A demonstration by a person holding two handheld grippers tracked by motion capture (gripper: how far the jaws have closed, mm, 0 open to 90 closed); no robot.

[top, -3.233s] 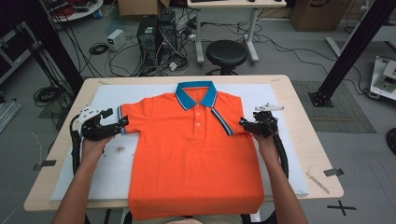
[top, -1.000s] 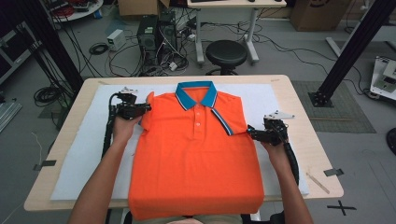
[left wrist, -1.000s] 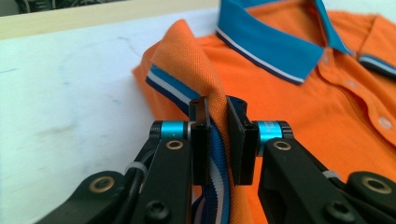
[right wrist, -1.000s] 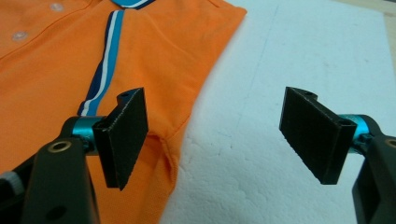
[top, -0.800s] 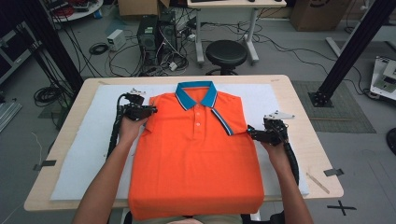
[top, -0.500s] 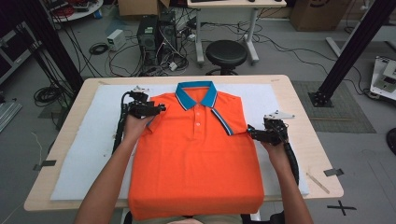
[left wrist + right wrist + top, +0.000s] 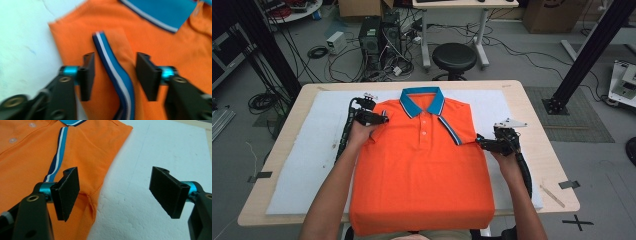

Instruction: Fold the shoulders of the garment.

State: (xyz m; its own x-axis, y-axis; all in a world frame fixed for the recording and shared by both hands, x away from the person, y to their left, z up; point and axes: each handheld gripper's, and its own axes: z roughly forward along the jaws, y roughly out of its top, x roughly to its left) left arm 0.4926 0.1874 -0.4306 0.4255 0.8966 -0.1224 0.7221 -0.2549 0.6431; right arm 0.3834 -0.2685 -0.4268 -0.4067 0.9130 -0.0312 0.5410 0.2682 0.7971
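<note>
Left side first: the left gripper [image 7: 379, 119] sits at the shirt's [image 7: 424, 170] far left shoulder, jaws spread and released, straddling the folded-in sleeve cuff [image 7: 113, 75] with its blue-and-white stripe, though nothing is pinched yet. The shirt lies flat, front up, in the middle of the white mat [image 7: 302, 165], collar [image 7: 422, 100] at the far end, its near hem hanging over the table's [image 7: 542, 125] near edge. Over to the right: the right gripper [image 7: 484, 142] hovers at the shirt's right edge, jaws wide apart, one pad over orange cloth, the other over bare mat, gripping nothing. The risk, as I judge it: if the left jaws close too shallow, they catch only the cuff, the sleeve slips out and the neat fold comes undone. If the right closes low, it may snag the mat along with the cloth.
</note>
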